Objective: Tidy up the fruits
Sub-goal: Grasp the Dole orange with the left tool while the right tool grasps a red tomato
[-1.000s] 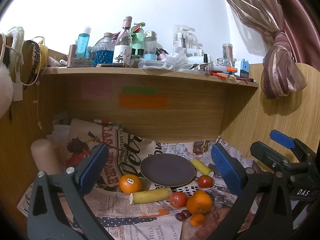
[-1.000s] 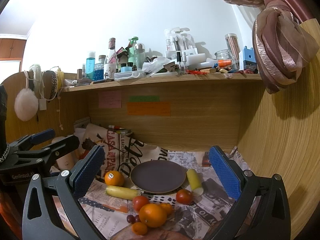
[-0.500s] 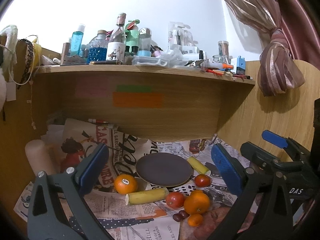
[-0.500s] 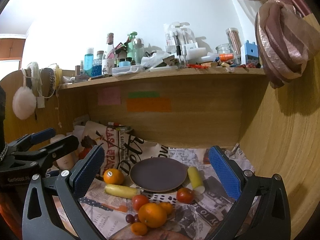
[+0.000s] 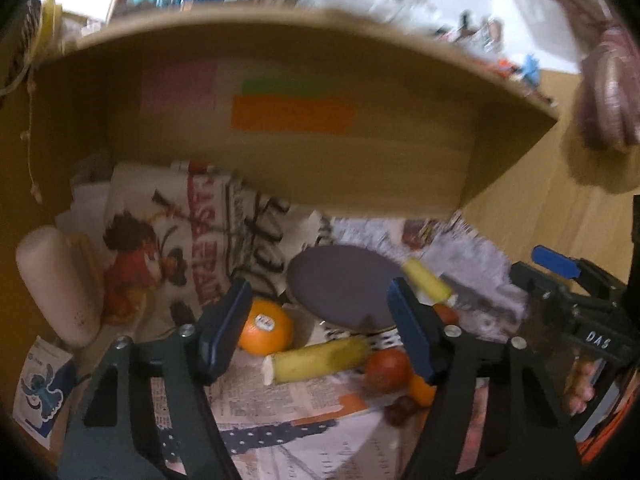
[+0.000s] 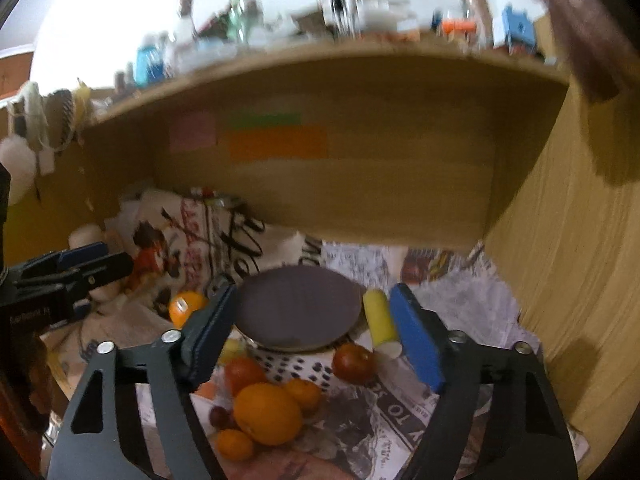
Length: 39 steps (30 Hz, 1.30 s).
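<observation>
A dark round plate (image 5: pixel 344 280) (image 6: pixel 298 308) lies on newspaper under a wooden shelf. Around it lie a stickered orange (image 5: pixel 266 326) (image 6: pixel 184 306), a long banana piece (image 5: pixel 316 362), a short banana piece (image 5: pixel 426 282) (image 6: pixel 382 322), two tomatoes (image 6: pixel 244 374) (image 6: pixel 354 360), a big orange (image 6: pixel 268 414), small mandarins (image 6: pixel 304 394) and grapes (image 6: pixel 220 416). My left gripper (image 5: pixel 320 332) is open and empty, above the fruit in front of the plate. My right gripper (image 6: pixel 314 336) is open and empty, its jaws either side of the plate's near edge.
A wooden shelf (image 5: pixel 304 36) crowded with bottles overhangs the nook. Wooden walls close in on the right (image 6: pixel 568 240) and left. A cream cylinder (image 5: pixel 56 284) stands at left. A tied curtain (image 5: pixel 608 92) hangs at upper right.
Both grippers have moved forward and down toward the plate and fruit, and their jaws have narrowed but stay open. The view is motion-blurred.
</observation>
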Motion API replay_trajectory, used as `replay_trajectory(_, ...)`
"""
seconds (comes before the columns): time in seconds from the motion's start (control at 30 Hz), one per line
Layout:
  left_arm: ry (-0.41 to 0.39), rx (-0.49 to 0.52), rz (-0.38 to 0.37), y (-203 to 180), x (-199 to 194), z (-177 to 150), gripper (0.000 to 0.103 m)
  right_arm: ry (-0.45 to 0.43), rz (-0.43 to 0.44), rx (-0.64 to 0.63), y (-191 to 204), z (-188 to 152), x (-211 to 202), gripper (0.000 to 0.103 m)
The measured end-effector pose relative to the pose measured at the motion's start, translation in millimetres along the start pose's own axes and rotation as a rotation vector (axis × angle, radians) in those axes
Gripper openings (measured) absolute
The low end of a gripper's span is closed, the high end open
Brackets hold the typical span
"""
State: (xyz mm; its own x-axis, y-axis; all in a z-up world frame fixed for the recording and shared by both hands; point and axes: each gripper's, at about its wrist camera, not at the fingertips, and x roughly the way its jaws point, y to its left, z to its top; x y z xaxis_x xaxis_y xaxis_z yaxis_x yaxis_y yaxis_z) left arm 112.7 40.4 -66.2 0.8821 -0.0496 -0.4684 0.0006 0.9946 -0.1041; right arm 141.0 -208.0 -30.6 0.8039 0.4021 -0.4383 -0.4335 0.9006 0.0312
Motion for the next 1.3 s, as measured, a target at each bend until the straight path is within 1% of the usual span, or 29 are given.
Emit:
replay_trajectory(0.1, 0.052, -0.003, 0.013, 13, 21, -4, 0.067, 0.071, 0.001, 0.006, -10, -5, 20, 0.065)
replay_trajectory(0.17, 0.101, -0.014, 0.023, 25, 39, -8, 0.067, 0.116, -0.002, 0.016, -18, -9, 34, 0.064)
replay_trajectory(0.2, 0.114, -0.018, 0.026, 28, 44, -9, 0.067, 0.137, -0.001, 0.020, -21, -11, 39, 0.064)
replay_trajectory(0.23, 0.143, -0.027, 0.029, 34, 54, -11, 0.067, 0.165, 0.001, 0.029, -25, -13, 47, 0.064)
replay_trajectory(0.4, 0.245, -0.050, 0.016, 52, 86, -17, 0.067, 0.273, -0.008, 0.065, -41, -26, 74, 0.064)
replay_trajectory(0.5, 0.308, -0.037, 0.019, 58, 108, -20, 0.067, 0.339, 0.000, 0.096, -48, -35, 86, 0.064)
replay_trajectory(0.6, 0.353, -0.027, 0.016, 61, 124, -23, 0.067, 0.392, 0.006, 0.113, -53, -42, 96, 0.064)
replay_trajectory(0.73, 0.383, -0.037, -0.035, 63, 136, -22, 0.069, 0.438, 0.012, 0.110, -51, -46, 106, 0.063)
replay_trajectory(0.83, 0.392, -0.015, -0.041, 60, 142, -20, 0.070, 0.462, 0.020, 0.104, -48, -49, 114, 0.063)
replay_trajectory(1.0, 0.443, -0.001, -0.053, 56, 156, -22, 0.071, 0.507, 0.029, 0.104, -45, -55, 128, 0.060)
replay_trajectory(1.13, 0.488, -0.022, -0.067, 57, 169, -29, 0.071, 0.527, 0.034, 0.122, -47, -58, 134, 0.059)
replay_trajectory(1.2, 0.496, -0.030, -0.073, 58, 172, -31, 0.071, 0.535, 0.028, 0.127, -47, -59, 136, 0.055)
replay_trajectory(1.23, 0.492, -0.027, -0.072, 58, 172, -31, 0.070, 0.539, 0.024, 0.128, -48, -60, 138, 0.050)
replay_trajectory(1.27, 0.490, -0.026, -0.070, 57, 172, -31, 0.070, 0.544, 0.023, 0.132, -48, -61, 140, 0.048)
replay_trajectory(1.3, 0.487, -0.024, -0.068, 57, 171, -31, 0.070, 0.548, 0.030, 0.136, -49, -61, 141, 0.048)
